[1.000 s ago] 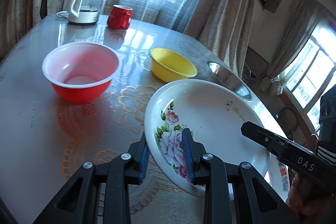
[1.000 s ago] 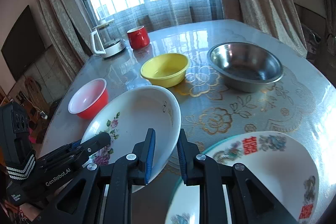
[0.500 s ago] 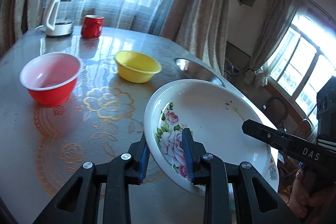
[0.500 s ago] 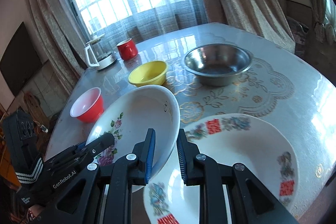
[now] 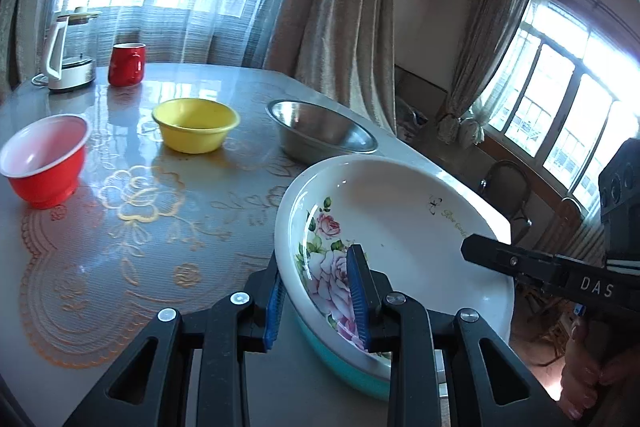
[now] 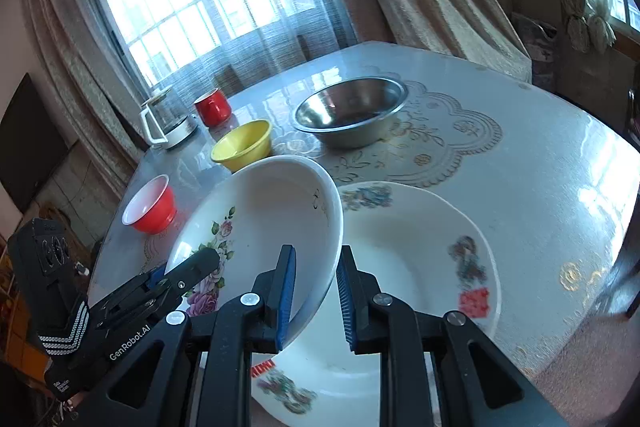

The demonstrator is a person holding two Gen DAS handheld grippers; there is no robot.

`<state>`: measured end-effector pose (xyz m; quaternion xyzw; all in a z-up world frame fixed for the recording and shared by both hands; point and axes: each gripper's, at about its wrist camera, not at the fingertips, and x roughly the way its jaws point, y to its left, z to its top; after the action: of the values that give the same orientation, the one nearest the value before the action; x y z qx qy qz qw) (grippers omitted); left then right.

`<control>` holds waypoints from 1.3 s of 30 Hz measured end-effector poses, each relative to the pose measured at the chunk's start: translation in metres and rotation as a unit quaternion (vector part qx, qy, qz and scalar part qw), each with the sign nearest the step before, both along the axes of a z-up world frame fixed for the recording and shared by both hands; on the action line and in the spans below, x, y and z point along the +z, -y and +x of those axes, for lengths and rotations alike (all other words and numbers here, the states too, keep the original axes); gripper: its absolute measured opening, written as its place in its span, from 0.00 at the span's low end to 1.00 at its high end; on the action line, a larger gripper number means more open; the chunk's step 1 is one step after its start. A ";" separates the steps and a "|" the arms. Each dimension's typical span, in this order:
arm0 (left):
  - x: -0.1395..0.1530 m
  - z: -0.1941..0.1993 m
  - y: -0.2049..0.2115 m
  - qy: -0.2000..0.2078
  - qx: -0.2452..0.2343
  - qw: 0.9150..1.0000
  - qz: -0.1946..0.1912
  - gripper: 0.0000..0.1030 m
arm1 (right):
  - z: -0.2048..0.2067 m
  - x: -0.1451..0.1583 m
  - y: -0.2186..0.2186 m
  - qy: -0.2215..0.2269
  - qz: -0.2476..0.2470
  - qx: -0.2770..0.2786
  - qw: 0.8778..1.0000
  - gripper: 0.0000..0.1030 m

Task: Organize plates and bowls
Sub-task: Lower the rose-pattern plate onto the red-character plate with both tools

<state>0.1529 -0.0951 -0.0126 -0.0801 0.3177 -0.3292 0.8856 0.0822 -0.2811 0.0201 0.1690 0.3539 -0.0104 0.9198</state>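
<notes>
The rose-patterned plate (image 5: pixel 400 227) is held off the table (image 5: pixel 120 247) at a tilt, above a second plate (image 6: pixel 432 247) with red and blue motifs that lies flat near the table's front edge; the step in hand appears to be the stacking of one plate on the other. The left gripper (image 5: pixel 316 299) is closed on the near rim of the rose plate, one blue pad under the rim and one on the painted flowers. The right gripper (image 6: pixel 316 295) straddles the opposite rim; its left pad lies against the plate's inside, while a gap is seen between the outer wall and the right pad, so a full pinch cannot be confirmed. The next move calls for the plate to be levelled, centred over the lower one and lowered gently, since the glazed rims could slip or chip. Further back, a red bowl (image 5: pixel 44 159), a yellow bowl (image 5: pixel 196 125) and a steel bowl (image 5: pixel 320 135) stand apart in a row; nothing is visible inside any of them. A red mug (image 5: pixel 127 63) and a kettle (image 5: pixel 68 55) are seen beyond.
</notes>
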 end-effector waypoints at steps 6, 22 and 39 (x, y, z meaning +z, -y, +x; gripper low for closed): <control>0.000 -0.009 0.014 0.014 -0.014 1.000 0.017 0.28 | -0.012 -0.008 0.014 -0.011 0.016 -0.014 1.000 0.20; 0.002 -0.013 0.063 -0.012 -0.025 0.994 0.110 0.28 | -0.028 -0.032 0.044 -0.058 0.075 -0.045 0.994 0.23; 0.000 -0.003 0.087 -0.041 -0.021 0.984 0.171 0.30 | -0.011 -0.034 0.056 -0.117 0.096 -0.061 0.987 0.34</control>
<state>0.1502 -0.1824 -0.0130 0.0658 0.4065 -0.2847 0.8657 0.0715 -0.3369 -0.0144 0.2749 0.4480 -0.0521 0.8492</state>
